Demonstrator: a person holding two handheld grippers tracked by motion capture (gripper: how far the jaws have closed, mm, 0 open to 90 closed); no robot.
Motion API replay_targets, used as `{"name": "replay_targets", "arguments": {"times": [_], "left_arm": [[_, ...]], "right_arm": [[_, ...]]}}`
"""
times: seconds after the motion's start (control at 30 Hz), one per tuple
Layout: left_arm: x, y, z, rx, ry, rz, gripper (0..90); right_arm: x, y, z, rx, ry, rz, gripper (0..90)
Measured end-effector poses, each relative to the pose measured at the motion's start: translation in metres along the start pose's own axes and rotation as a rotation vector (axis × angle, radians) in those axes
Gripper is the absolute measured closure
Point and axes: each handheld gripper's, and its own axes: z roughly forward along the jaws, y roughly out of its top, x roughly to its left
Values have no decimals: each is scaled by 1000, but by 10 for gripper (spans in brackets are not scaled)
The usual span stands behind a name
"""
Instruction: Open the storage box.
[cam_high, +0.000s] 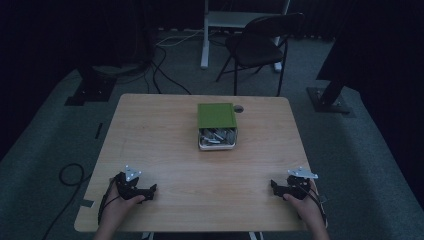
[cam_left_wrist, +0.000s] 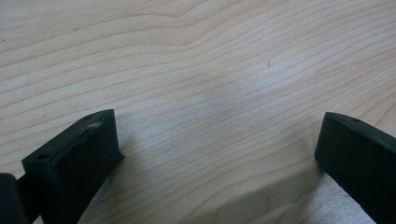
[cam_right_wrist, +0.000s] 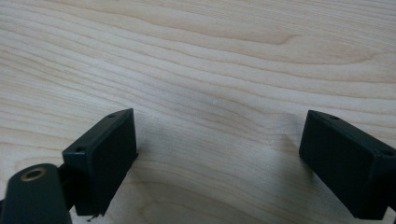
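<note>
A white box (cam_high: 217, 141) with a green lid (cam_high: 216, 115) slid partly back sits at the table's middle, several grey metal pieces showing inside. My left gripper (cam_high: 150, 191) rests near the front left edge, held by a hand, its jaws wide apart over bare wood (cam_left_wrist: 219, 126). Near the front right edge lies my right gripper (cam_high: 274, 186), also hand-held, jaws spread with nothing between them (cam_right_wrist: 219, 135). Both grippers point inward toward each other and lie far from the box.
The light wooden table (cam_high: 165, 150) has a small round hole (cam_high: 238, 108) beside the box. Behind it stand a black folding chair (cam_high: 260, 42) and a white desk leg (cam_high: 205, 40). Cables (cam_high: 70, 175) trail on the grey floor at left.
</note>
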Motion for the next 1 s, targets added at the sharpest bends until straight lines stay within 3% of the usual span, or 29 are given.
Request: {"name": "replay_targets", "arguments": {"times": [0.33,0.47,0.63,1.0], "left_arm": [[-5,1,0,-1,-17,18,6],[-12,4,3,-10,-35,67,6],[-23,14,4,-9,-29,150,5],[-47,36,11,-36,-43,244,6]], "right_arm": [[0,0,0,0,0,0,108],[0,0,0,0,0,0,108],[0,0,0,0,0,0,108],[0,0,0,0,0,1,108]]}}
